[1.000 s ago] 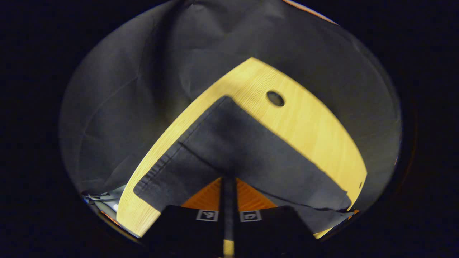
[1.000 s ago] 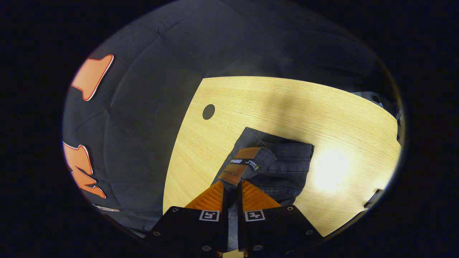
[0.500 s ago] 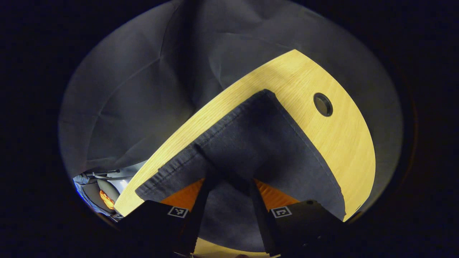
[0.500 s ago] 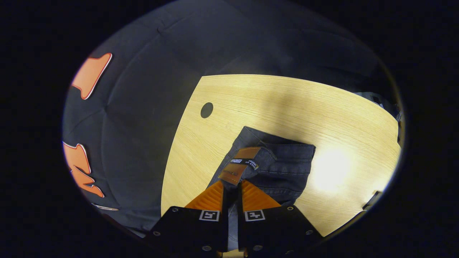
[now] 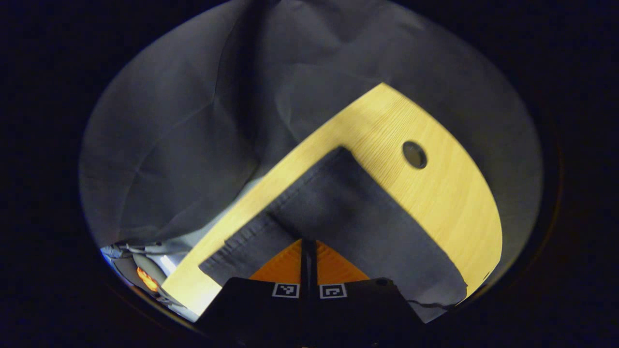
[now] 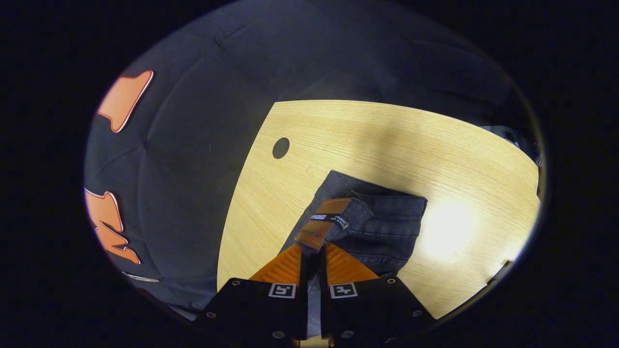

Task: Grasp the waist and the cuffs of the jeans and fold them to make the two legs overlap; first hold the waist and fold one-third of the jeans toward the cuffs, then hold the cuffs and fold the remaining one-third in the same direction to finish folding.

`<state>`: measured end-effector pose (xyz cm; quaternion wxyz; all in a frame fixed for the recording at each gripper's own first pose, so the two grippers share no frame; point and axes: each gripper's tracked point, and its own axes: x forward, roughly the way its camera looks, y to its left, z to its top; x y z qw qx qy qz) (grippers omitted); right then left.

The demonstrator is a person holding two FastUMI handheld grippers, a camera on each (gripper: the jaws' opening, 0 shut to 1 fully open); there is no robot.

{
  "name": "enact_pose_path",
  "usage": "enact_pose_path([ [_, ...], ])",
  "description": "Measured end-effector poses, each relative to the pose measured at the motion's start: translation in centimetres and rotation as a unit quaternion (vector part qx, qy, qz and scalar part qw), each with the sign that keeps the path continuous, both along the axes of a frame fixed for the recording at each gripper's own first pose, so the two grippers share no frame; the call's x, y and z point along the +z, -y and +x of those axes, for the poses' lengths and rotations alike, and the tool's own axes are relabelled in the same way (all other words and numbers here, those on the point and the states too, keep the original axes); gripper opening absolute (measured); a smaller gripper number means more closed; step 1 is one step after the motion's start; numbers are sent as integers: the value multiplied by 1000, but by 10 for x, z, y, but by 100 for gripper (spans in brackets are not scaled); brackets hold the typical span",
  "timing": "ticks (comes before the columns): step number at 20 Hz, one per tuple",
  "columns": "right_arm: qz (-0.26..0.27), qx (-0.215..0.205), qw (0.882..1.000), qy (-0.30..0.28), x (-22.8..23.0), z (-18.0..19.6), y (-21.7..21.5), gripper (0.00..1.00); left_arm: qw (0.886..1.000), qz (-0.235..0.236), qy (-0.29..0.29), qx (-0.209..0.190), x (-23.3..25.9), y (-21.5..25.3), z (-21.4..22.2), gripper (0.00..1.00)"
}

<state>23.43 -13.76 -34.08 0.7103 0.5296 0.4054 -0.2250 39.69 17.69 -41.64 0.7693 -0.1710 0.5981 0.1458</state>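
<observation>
Pale wood surface (image 6: 367,140) runs under everything, ringed by the dark cloth of the booth wall. Closest in, the left gripper (image 5: 308,249) has its orange fingers drawn together to a thin slit at the cuff end of the jeans (image 5: 348,217), and the hem fans out just ahead of and to either side of the tips; dark cloth seems to be pinched in that slit, though the view is too murky there to be sure how much. The right gripper (image 6: 313,253) is likewise nearly closed, with a strip of denim between its fingers at the waist, the brown waistband patch (image 6: 323,223) just beyond the tips and the rest of the waist lying flat ahead of it.

What could go wrong, to my eye: a thin bite at the cuffs could catch one leg only, so the other would stay behind when lifted and the legs would not overlap. An uneven lift between the two ends could skew the fold or drag cloth toward the near edge.

Count: one pair of jeans, two grippers, one patch, and one round hole (image 6: 281,148) in the wood, well beyond the cloth.
</observation>
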Motion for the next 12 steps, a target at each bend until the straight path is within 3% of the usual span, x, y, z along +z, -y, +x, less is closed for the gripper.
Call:
enact_pose_path([
  [1, 1, -3, 1000, 4, 0, 0, 1, 11, 1000, -11, 29, -2, 9, 5, 15, 0],
  [2, 3, -4, 1000, 4, -1, 0, 1, 11, 1000, -16, 19, -12, 7, 8, 15, 0],
  [5, 1, -4, 1000, 1, -1, -2, 0, 12, 995, -72, -65, 8, -15, 31, -13, 1],
  [7, 7, -7, 1000, -1, 1, -1, 0, 11, 991, -62, -117, 22, -30, 26, -27, 3],
  [10, 2, -2, 1000, -1, -2, -2, 0, 11, 991, -32, -126, 32, -51, 15, -28, 63],
  [11, 1, -1, 1000, -3, -2, -2, 0, 11, 985, -35, -169, 31, -51, 20, -45, 67],
  [12, 0, -4, 1000, -4, -1, -1, 0, 12, 985, -25, -166, 28, -44, 17, -42, 67],
])
